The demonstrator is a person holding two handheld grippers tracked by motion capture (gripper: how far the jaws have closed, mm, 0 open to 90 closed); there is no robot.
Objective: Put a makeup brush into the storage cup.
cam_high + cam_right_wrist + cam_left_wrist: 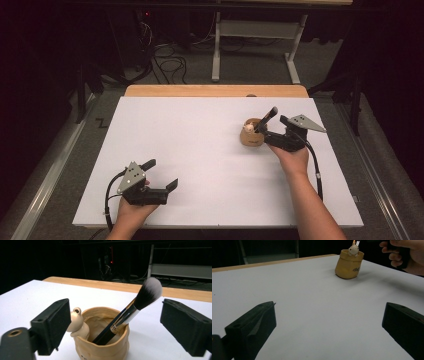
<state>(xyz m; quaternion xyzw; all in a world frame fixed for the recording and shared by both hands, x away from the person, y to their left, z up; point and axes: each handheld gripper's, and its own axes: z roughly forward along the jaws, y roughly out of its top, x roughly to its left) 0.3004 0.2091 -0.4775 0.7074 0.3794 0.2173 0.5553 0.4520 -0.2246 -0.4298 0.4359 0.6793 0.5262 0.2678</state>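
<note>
Honestly, the brush (pixel 130 312) leans toward 1 o'clock in the pot (pixel 105 345) at the table's (pixel 200 165) right; right hand-held gripper (pixel 113 325) gapes empty around it, so pulling back crooked could tip both

A tan, clay-like pot (pixel 105 340) carries a cream little animal figure (pixel 76 323) on its rim. The makeup brush (pixel 130 312) has a black handle, silver ferrule and dark bristles tipped white. The white table sheet (pixel 200 150) is edged by pale wood.
</note>
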